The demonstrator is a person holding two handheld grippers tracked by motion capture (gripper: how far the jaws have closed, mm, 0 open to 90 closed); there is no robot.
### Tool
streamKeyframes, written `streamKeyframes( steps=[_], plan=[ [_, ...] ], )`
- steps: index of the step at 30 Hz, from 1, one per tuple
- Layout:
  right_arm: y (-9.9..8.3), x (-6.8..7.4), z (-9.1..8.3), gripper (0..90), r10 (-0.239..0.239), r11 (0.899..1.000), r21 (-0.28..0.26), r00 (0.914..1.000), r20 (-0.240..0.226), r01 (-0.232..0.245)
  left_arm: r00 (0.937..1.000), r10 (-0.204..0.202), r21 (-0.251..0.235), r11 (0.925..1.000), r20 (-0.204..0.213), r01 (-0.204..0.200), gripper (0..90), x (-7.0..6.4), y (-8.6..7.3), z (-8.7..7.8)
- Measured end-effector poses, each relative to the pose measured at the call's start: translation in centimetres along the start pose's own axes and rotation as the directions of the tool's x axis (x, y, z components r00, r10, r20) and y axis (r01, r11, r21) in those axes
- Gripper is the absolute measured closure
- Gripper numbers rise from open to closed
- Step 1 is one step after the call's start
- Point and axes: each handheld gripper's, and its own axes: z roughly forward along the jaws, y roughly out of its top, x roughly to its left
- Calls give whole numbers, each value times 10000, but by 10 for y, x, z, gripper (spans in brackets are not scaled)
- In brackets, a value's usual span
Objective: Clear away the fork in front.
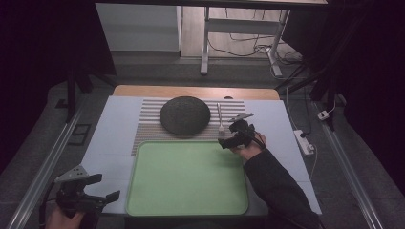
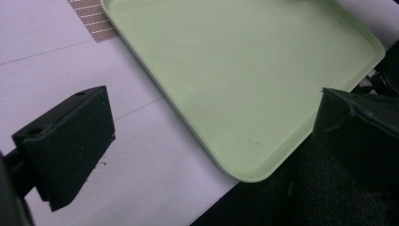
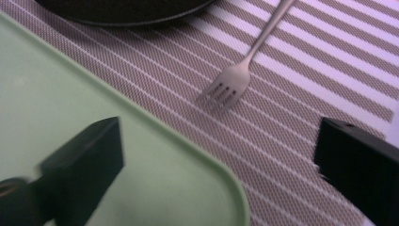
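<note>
A light green tray (image 1: 143, 191) lies on the white table in front of a striped placemat (image 1: 148, 119). On the mat rest a dark round plate (image 1: 185, 115) and, to its right, a metal fork (image 1: 220, 119) with its tines toward me. My right gripper (image 1: 235, 135) hovers open over the tray's far right corner, just short of the fork (image 3: 226, 87). My left gripper (image 1: 98, 187) is open beside the tray's near left corner, with nothing between its jaws. The tray (image 2: 244, 70) is bare.
The table's near edge runs just under the left gripper, with dark floor beyond. A power strip (image 1: 304, 141) and cables lie on the floor to the right. Metal rails flank the table on both sides. A desk frame stands behind.
</note>
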Motion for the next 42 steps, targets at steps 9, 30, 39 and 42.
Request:
streamKeyframes(
  steps=[9,30,39,42],
  plan=[
    [12,4,19,213,-592,9980,208,9982,95,589,10000,8,0,10000,10,-8,0,0,0,0],
    [17,6,41,651,-1619,9825,1017,9854,529,1560,10000,-4,-8,10000,65,4,0,1,0,0],
    [16,7,34,892,-2041,9760,992,9736,1026,1941,10000,6,-14,10000,61,-6,0,0,0,0],
    [16,7,33,898,-2120,9739,1070,9709,1118,2003,10000,12,-19,10000,69,-12,0,0,0,0]
  ],
)
